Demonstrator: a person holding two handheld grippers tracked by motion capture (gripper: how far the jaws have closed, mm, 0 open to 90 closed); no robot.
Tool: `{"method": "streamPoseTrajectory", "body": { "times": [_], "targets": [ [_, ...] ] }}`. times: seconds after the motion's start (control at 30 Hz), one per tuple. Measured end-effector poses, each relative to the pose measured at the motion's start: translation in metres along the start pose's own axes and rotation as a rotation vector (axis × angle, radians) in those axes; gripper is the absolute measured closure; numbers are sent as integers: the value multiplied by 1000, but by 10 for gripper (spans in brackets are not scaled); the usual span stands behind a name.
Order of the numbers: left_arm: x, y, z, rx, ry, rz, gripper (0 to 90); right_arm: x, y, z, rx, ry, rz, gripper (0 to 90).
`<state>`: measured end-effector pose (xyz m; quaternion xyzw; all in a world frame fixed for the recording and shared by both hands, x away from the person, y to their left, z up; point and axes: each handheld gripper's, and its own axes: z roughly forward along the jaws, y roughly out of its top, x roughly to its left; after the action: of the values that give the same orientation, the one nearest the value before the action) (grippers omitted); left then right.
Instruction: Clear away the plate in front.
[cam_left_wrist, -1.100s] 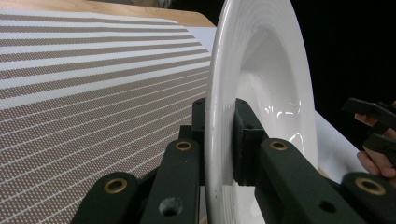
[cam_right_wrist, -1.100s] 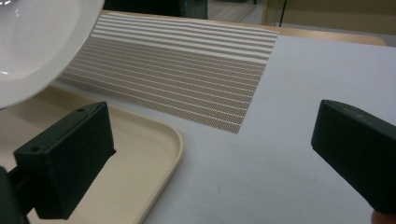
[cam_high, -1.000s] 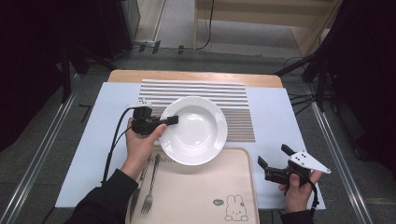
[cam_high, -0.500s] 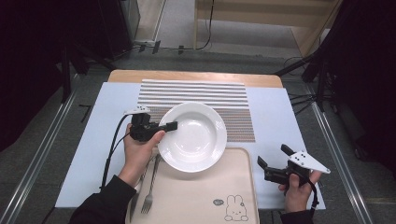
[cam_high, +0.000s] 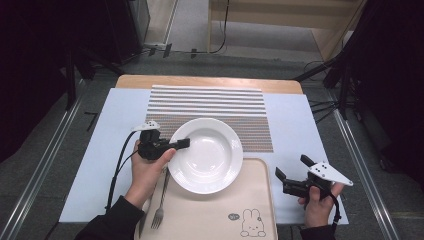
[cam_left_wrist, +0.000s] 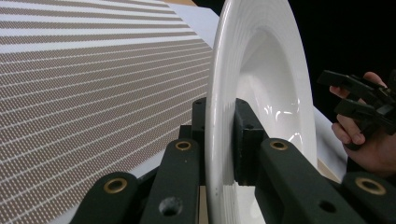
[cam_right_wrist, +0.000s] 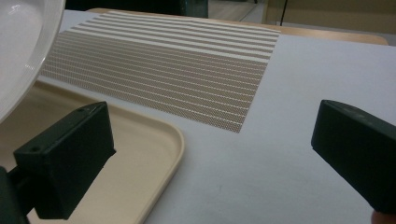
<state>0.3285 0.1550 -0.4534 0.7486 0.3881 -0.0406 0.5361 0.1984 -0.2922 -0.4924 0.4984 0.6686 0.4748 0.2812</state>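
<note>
The round white deep plate sits mid-frame, half over the beige plastic tray. The left gripper pinches its left rim tight. A silver fork lies just below. The right gripper, lower right, holds its jaws wide apart, gripping nothing.

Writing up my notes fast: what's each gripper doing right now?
Left gripper: shut on the white plate rim.
Right gripper: open, holding nothing.
</note>
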Motion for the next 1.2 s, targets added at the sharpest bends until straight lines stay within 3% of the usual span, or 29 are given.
{"method": "streamPoseTrajectory", "body": {
  "times": [0.67,1.2],
  "targets": [
    [-12,-27,-6,20,-53,-20,810,1,0,0,-1,-1,1,0],
    [-23,-45,-14,70,-84,-20,807,0,0,-1,-2,-1,1,0]
  ]
}}
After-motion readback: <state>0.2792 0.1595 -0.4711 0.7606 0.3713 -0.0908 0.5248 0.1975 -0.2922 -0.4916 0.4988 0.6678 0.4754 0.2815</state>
